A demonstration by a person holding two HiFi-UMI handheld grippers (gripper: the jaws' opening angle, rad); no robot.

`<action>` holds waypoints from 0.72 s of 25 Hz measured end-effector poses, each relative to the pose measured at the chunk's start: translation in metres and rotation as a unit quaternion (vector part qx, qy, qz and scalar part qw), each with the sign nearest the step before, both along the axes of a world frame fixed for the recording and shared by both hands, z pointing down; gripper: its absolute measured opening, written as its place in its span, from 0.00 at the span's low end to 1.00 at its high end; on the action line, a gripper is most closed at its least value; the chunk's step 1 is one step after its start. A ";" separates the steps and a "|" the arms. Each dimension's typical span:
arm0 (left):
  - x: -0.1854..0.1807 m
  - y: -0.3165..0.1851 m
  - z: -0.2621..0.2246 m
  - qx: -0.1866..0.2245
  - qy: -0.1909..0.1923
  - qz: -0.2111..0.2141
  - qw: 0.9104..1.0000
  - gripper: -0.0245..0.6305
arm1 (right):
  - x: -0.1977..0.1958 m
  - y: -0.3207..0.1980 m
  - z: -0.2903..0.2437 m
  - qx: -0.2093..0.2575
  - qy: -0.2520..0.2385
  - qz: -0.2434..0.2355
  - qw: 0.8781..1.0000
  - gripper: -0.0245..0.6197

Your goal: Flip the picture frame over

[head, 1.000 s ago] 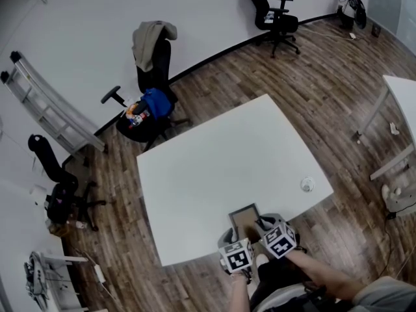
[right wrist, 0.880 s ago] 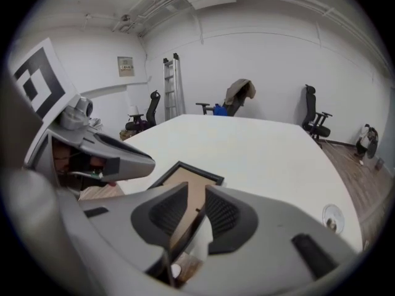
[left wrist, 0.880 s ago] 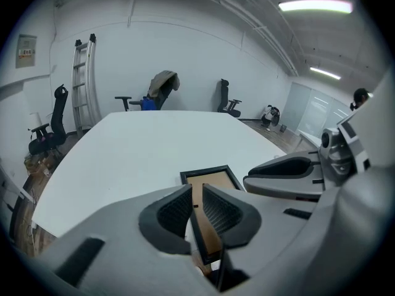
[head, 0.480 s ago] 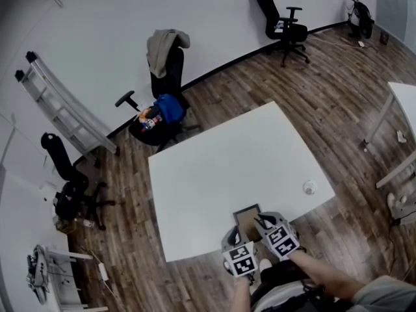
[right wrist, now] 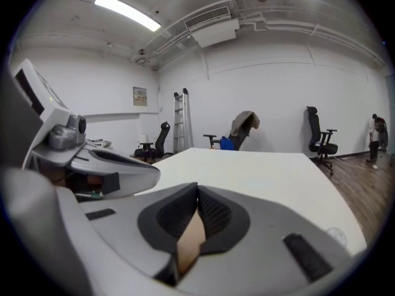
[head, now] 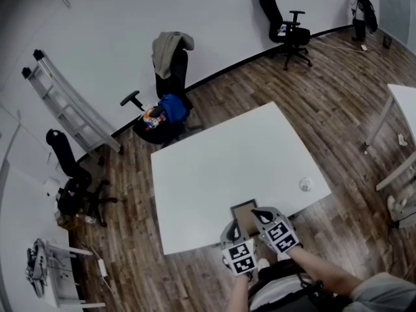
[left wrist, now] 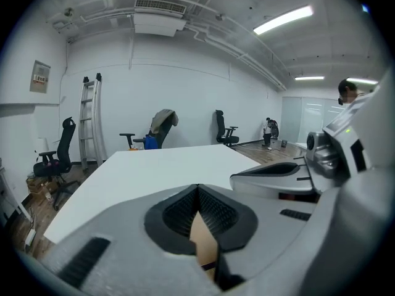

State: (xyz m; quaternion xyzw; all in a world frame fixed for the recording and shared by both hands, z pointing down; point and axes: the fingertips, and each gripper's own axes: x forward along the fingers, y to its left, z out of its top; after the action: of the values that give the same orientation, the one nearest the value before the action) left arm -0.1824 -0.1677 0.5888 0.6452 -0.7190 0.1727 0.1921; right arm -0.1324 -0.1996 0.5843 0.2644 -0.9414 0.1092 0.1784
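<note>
Jaws of the left gripper [left wrist: 199, 196] are pressed together on the picture frame [left wrist: 202, 242]; its brown material shows between the ribbed pads. Jaws of the right gripper [right wrist: 197, 197] have just been closing and now pinch the same brown edge. In the head view both grippers sit side by side at the frame's near side. The frame, brown inside a dark border, is at the near edge of the white table [head: 214, 161]. A small round object [head: 305, 184] lies apart to the right.

A small round object [head: 305, 184] is set on the white bench [head: 221, 168]; beyond the bench, a ladder [head: 68, 109] is leaned against the wall and a jacket [head: 169, 47] is draped over a chair [head: 177, 80].
</note>
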 end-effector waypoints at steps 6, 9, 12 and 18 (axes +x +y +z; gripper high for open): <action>0.007 0.004 -0.017 0.035 -0.016 0.005 0.999 0.04 | 0.003 0.006 -0.016 0.021 -0.027 -0.004 0.999 0.04; 0.010 0.007 -0.022 0.043 -0.022 0.005 0.999 0.04 | 0.005 0.008 -0.020 0.024 -0.036 -0.002 0.999 0.04; 0.011 0.010 -0.024 0.045 -0.022 0.006 0.999 0.04 | 0.004 0.011 -0.024 0.025 -0.039 -0.003 0.999 0.04; 0.013 0.013 -0.028 0.047 -0.021 0.003 0.999 0.04 | 0.002 0.016 -0.026 0.024 -0.042 -0.011 0.999 0.04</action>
State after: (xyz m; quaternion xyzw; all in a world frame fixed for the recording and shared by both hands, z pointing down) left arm -0.1693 -0.1543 0.5610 0.6519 -0.7282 0.1529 0.1461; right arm -0.1299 -0.1838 0.5580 0.2535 -0.9533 0.0960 0.1333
